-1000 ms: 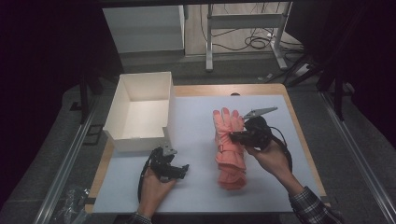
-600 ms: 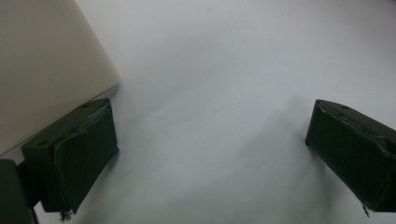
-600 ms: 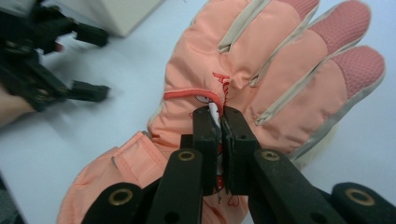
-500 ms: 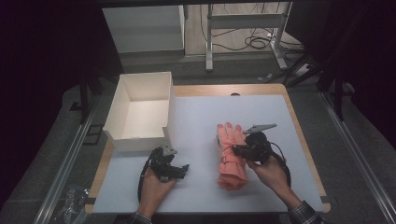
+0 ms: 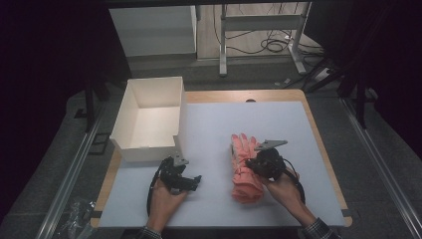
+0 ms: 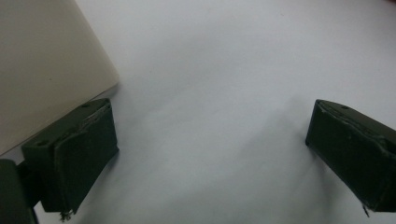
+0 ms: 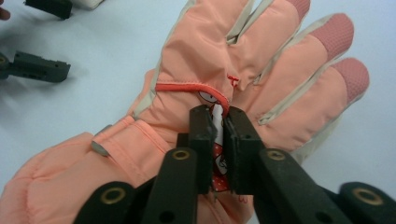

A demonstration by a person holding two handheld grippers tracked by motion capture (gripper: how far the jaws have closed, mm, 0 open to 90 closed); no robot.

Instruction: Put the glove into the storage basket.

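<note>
The padded salmon-pink fabric glove [image 5: 245, 169] lies flat on the pale sheet covering the bench [image 5: 278, 124], at about five o'clock from the bench centre, fingers pointing to twelve o'clock. The right gripper [image 7: 218, 133] has its jaws closed on a small printed tag or label [image 7: 217, 140] at the back of the glove, just below the red piping. The left gripper [image 5: 180, 175] rests at seven o'clock with its jaws spread wide and empty, the left one beside the corner of the open white cardboard box [image 5: 149, 119]. Judgement: the hold is on thin trim only, not the padded body. Any lift would hang the whole glove from that tag, which could slip from the jaws or tear its stitching, dropping the glove short of wherever it is bound.
</note>
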